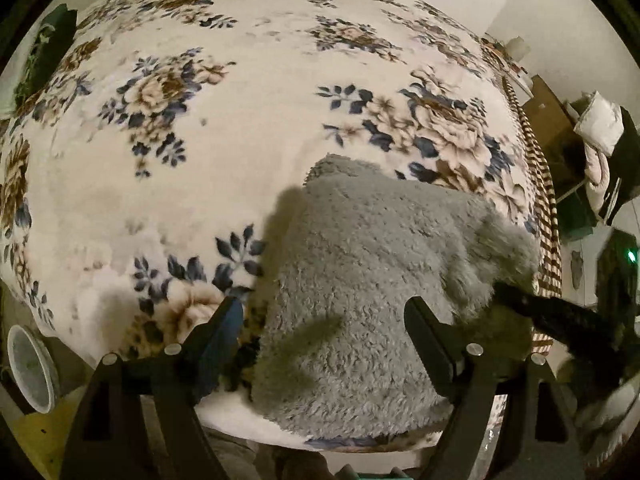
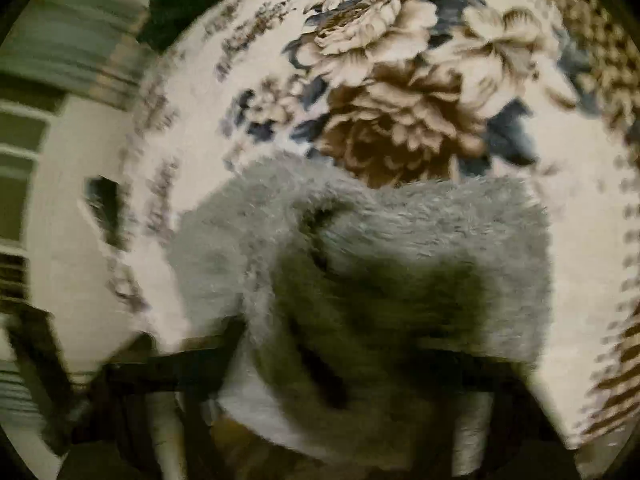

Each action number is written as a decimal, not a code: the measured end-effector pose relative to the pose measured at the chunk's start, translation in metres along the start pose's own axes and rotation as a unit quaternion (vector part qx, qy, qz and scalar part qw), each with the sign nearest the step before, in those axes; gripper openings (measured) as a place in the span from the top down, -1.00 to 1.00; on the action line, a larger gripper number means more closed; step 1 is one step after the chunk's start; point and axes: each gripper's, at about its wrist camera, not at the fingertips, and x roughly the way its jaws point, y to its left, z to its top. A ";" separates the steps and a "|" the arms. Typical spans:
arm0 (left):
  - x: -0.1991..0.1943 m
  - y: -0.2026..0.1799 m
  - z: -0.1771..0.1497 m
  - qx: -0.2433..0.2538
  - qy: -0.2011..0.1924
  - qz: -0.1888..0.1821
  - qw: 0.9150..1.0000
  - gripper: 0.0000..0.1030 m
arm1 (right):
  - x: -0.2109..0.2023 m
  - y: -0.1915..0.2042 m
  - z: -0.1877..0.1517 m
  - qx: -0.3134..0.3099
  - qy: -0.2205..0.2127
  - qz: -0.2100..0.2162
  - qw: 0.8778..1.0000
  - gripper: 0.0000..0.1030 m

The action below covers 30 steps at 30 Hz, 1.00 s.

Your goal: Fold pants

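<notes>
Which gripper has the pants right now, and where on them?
The left gripper is open, holding nothing. The right gripper seems bunched into the grey fleece pants at their near right edge, but blur hides whether it is clamped.

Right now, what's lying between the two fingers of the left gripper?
In the left wrist view, the grey fleece pants on the floral blanket fill the gap of the open left gripper.

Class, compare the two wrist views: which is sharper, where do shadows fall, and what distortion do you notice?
Left wrist view: mostly sharp, the grey fleece pants showing pile texture, with a dark shadow along their left edge on the floral blanket; fisheye bulges the bed into a dome. Right wrist view: heavy motion blur smears the pants and blanket, and a dark shadow covers the near fabric.
</notes>
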 end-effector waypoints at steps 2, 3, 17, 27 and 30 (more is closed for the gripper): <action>0.004 0.000 0.002 0.000 -0.001 0.000 1.000 -0.60 | -0.024 -0.007 -0.011 0.028 -0.025 0.017 0.999 0.47; 0.004 0.000 0.002 0.000 0.002 -0.003 1.000 -0.60 | -0.034 -0.012 -0.017 0.038 -0.034 0.024 0.998 0.48; 0.058 -0.035 0.004 0.002 0.056 -0.065 0.996 -0.60 | -0.049 -0.146 -0.064 0.184 -0.054 -0.031 0.981 0.36; 0.035 -0.055 0.029 0.046 0.032 -0.073 0.996 -0.60 | -0.083 -0.115 -0.046 0.114 -0.046 -0.095 0.988 -0.35; 0.034 -0.066 0.046 0.077 0.023 -0.061 0.995 -0.60 | -0.090 -0.078 -0.022 0.052 -0.038 -0.057 0.996 -0.35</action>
